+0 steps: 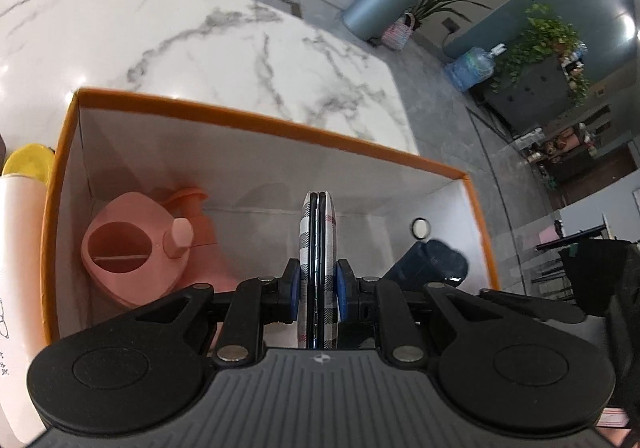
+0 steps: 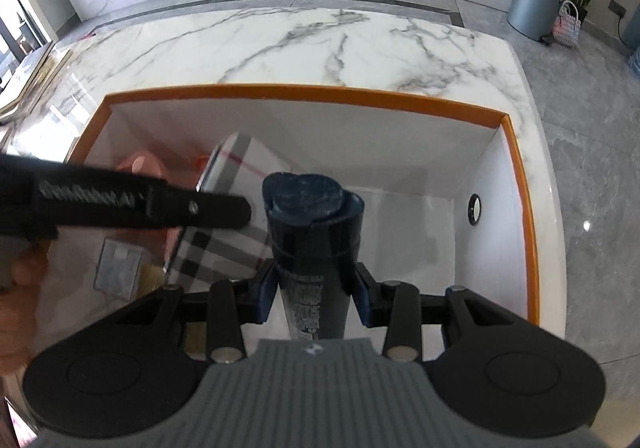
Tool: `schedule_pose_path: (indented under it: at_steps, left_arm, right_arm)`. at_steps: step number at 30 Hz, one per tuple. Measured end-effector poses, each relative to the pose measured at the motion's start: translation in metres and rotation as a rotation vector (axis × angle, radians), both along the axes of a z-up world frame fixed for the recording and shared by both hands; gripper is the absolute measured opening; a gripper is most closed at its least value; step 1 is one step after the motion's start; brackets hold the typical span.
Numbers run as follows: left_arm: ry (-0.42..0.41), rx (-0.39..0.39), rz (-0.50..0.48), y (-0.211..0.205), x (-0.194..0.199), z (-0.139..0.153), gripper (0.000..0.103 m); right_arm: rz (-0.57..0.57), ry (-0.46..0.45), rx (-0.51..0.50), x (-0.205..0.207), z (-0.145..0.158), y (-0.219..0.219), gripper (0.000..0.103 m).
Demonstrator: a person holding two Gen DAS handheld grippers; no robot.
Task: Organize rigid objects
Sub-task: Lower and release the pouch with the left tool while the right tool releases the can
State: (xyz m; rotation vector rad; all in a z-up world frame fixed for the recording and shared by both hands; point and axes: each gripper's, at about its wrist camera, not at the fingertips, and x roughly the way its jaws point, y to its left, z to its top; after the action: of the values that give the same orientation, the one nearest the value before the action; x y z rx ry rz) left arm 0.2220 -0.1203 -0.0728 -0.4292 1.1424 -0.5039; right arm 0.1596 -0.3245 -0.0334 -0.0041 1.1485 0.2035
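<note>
- Orange-rimmed box, white inside, standing on the marble table: the receptacle for both held items; both tools are poised above its opening and tilted down into it.
- Pink pump bottle: lies on its side in the box's left end, leaving the middle and right of the floor free.
- Left gripper: clamped narrowly on the plaid compact case, which stands on edge between the blue pads, long axis running straight ahead from the tool toward the far wall. It hangs above the middle of the floor, just right of the pink pump bottle.
- Right gripper: closed to a middling width around the dark blue bottle, cap end pointing away from the tool and down into the box. It sits to the right of the compact case, near but apart as far as the views show.
- Small black-rimmed ring: rests against the right wall.
- Judgement: the open floor lies directly below and ahead of each item, so the release probably turns on a straight lowering; the left hand is nearer the pump bottle and has the tighter gap.
</note>
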Motion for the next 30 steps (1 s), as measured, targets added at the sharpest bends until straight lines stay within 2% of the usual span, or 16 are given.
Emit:
schedule_pose_path:
  at_steps: [4, 8, 15, 19, 22, 26, 30]
  left_arm:
    - [0.011, -0.008, 0.018, -0.001, 0.004, -0.007, 0.020]
    - [-0.023, 0.040, 0.026, -0.009, 0.006, -0.009, 0.020]
    - [-0.012, 0.032, 0.060, -0.015, 0.008, -0.019, 0.020]
    - [0.002, 0.109, 0.082, -0.019, 0.007, -0.020, 0.021]
    - [-0.048, 0.173, 0.064, -0.022, 0.005, -0.010, 0.023]
    - [-0.099, 0.270, 0.016, -0.027, -0.002, 0.003, 0.035]
    - [-0.121, 0.312, -0.014, -0.026, -0.009, 0.013, 0.036]
  right_arm:
    - [-0.017, 0.013, 0.028, 0.008, -0.007, 0.000, 0.040]
    - [-0.036, 0.037, 0.042, 0.015, -0.017, 0.003, 0.039]
    - [-0.060, 0.054, 0.033, 0.021, -0.023, 0.002, 0.039]
    - [-0.079, 0.064, 0.025, 0.025, -0.026, 0.002, 0.037]
    - [-0.089, 0.083, 0.029, 0.027, -0.031, 0.003, 0.034]
    - [-0.111, 0.097, 0.041, 0.030, -0.036, 0.002, 0.031]
    - [-0.127, 0.085, 0.031, 0.031, -0.034, -0.001, 0.031]
